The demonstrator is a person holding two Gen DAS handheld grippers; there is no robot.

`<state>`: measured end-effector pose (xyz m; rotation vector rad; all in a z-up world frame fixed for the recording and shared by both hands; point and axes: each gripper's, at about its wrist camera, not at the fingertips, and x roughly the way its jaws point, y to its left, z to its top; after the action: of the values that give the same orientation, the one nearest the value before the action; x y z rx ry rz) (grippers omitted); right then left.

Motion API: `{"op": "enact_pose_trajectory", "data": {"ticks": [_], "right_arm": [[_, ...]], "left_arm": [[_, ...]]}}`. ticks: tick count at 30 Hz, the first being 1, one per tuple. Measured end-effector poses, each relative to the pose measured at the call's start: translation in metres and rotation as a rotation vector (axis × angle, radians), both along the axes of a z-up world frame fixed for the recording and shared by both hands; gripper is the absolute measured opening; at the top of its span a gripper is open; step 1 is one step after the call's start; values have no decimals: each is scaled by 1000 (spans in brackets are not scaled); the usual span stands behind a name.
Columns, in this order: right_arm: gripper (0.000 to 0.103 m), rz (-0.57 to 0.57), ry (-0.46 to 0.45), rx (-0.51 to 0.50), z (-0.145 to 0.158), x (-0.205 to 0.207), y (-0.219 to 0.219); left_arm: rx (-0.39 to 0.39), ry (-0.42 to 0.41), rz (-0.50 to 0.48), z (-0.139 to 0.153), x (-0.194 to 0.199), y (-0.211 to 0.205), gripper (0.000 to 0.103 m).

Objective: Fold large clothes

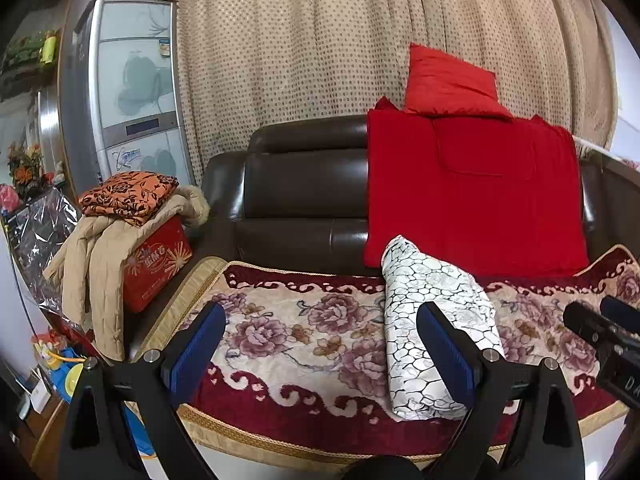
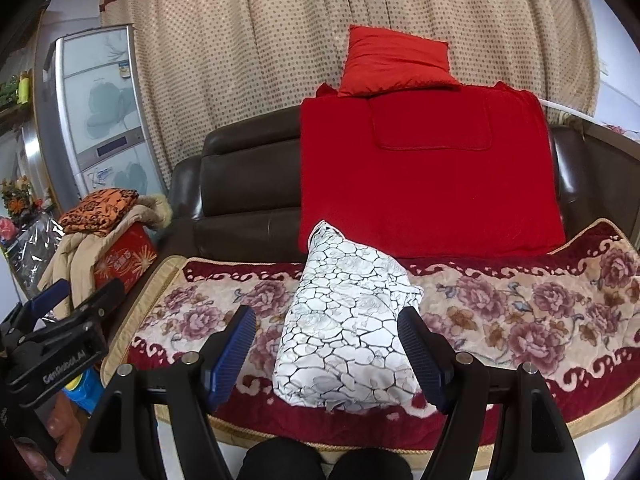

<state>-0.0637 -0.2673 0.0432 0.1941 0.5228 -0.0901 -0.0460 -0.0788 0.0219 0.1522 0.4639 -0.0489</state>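
Observation:
A folded white garment with a black crackle pattern (image 1: 436,328) lies on the floral sofa cover (image 1: 300,340); it also shows in the right wrist view (image 2: 348,332). My left gripper (image 1: 324,340) is open and empty, held above the sofa cover to the left of the garment. My right gripper (image 2: 326,350) is open and empty, its blue pads either side of the garment's near end, above it. The right gripper shows at the right edge of the left wrist view (image 1: 600,328); the left gripper shows at the left in the right wrist view (image 2: 64,300).
A red blanket (image 2: 424,176) and red pillow (image 2: 396,64) rest on the brown leather sofa back (image 2: 248,184). At the left, a beige coat (image 1: 100,248) and an orange patterned cloth (image 1: 128,196) lie on a red box (image 1: 156,268). A fridge (image 1: 132,92) and curtain (image 1: 320,40) stand behind.

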Motion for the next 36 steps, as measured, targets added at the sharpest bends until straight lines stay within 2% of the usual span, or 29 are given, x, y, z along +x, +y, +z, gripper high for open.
{"op": "enact_pose_trajectory", "data": {"ticks": [9, 19, 36], "right_arm": [[77, 35, 23, 26, -12, 23, 3], [77, 30, 22, 13, -13, 24, -2], [77, 4, 32, -12, -13, 35, 11]], "left_arm": [[22, 4, -2, -1, 10, -7, 96], [17, 10, -31, -1, 10, -16, 96], [0, 11, -56, -2, 23, -4, 96]]}}
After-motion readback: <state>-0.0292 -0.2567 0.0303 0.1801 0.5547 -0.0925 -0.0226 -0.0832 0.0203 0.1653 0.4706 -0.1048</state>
